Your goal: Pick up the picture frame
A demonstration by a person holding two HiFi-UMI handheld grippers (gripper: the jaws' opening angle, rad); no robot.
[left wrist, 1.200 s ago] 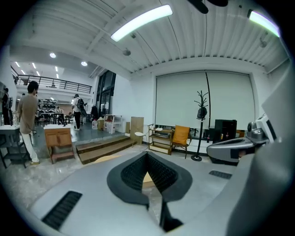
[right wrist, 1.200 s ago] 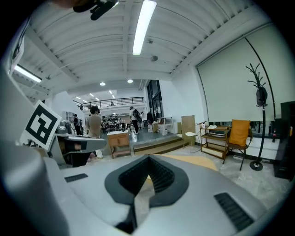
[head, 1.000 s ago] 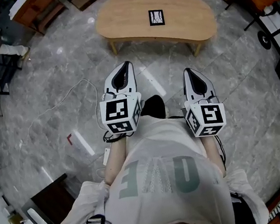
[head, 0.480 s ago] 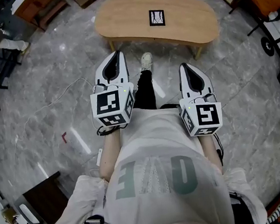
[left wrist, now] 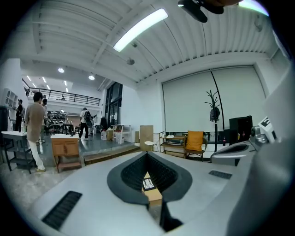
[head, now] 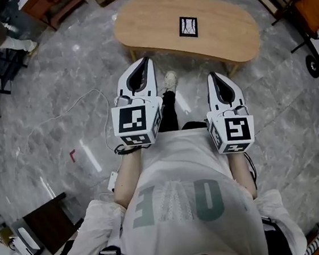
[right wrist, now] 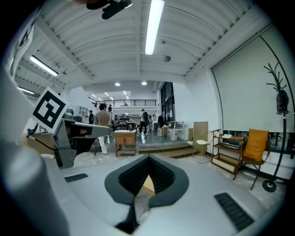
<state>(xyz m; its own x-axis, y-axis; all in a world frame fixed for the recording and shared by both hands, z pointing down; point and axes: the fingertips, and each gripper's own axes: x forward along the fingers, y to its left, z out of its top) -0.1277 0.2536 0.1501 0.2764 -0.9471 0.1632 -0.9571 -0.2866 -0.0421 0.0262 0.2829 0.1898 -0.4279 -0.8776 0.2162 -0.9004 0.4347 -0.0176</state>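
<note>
The picture frame (head: 188,26), small with a black border, lies flat on the oval wooden coffee table (head: 147,22) at the top of the head view. Both grippers are held side by side in front of the person's chest, well short of the table and pointing toward it. The left gripper (head: 144,61) has its jaws together with nothing in them. So does the right gripper (head: 212,76). Through the slot of the left gripper (left wrist: 147,156) the frame (left wrist: 148,184) and the table top show small and far off. The right gripper (right wrist: 148,157) shows only a corner of the table (right wrist: 148,185).
A grey marble floor surrounds the table, with a white cable (head: 50,122) trailing at the left. A dark cabinet (head: 44,223) stands at the lower left, wooden furniture (head: 57,4) at the upper left. An orange chair (left wrist: 194,140), shelves and several people stand farther off.
The person has stepped toward the table, one shoe now showing ahead. Both grippers have moved forward with the body, their jaws still together. The table and frame sit slightly further right in view.
</note>
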